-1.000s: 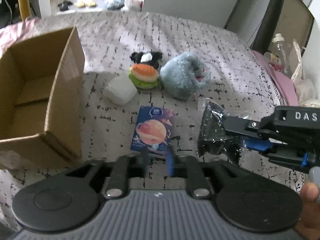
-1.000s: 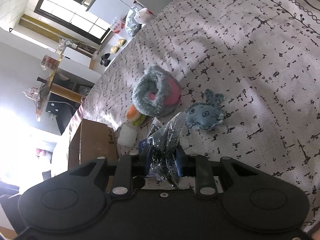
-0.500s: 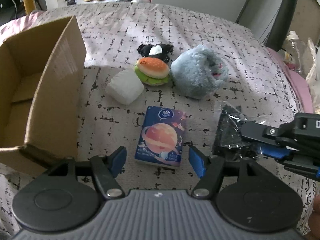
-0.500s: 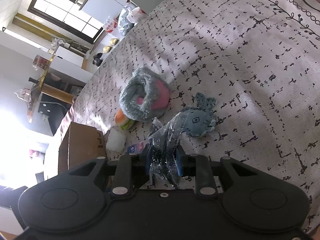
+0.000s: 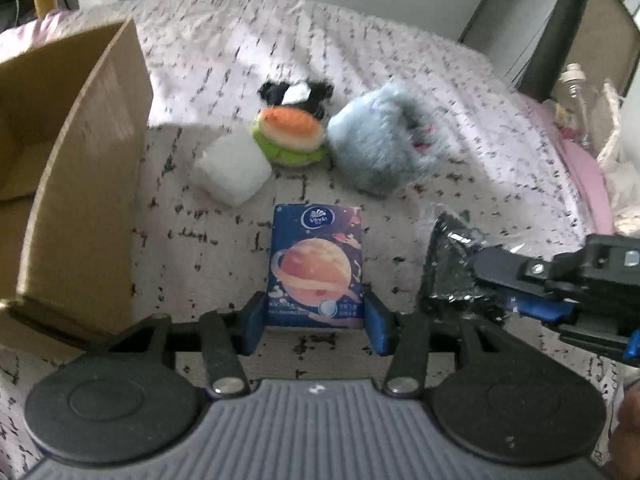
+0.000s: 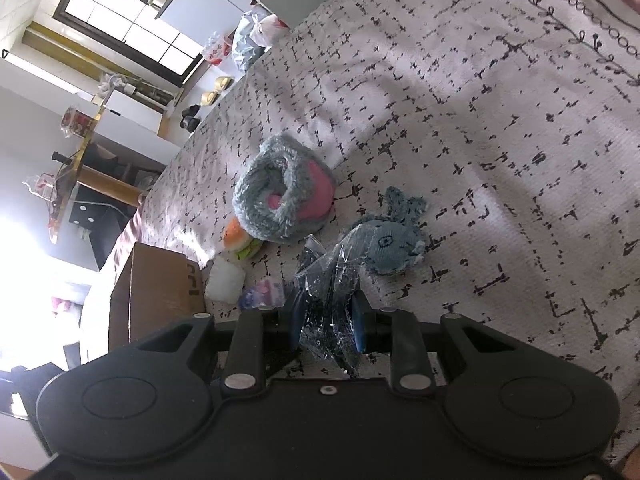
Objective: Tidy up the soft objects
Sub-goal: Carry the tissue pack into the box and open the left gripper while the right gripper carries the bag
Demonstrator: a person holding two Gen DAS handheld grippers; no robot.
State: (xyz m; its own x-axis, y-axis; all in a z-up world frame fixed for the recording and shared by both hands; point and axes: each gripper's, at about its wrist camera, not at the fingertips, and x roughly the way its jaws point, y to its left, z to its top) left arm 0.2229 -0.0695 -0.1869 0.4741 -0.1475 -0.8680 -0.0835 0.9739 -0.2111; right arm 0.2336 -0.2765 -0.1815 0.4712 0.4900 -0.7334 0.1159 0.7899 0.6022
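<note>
A blue tissue pack with a planet picture lies on the bedspread. Its near end sits between the fingers of my left gripper, whose jaws are closing, the blue pads right beside the pack's sides. My right gripper is shut on a crinkly clear bag with dark contents, held just above the bed; the bag also shows at the right of the left wrist view. A burger plush, a white soft block, a fuzzy grey-blue slipper and a black-and-white plush lie beyond the pack.
An open cardboard box stands at the left on the bed. A blue fish plush lies just past the held bag. A bottle and bags sit off the bed's right edge. A hand shows at the lower right corner.
My left gripper's jaws spread wide, then narrowed, and it moved forward so the tissue pack's near end now lies between the fingers. The right gripper keeps its hold on the bag.
</note>
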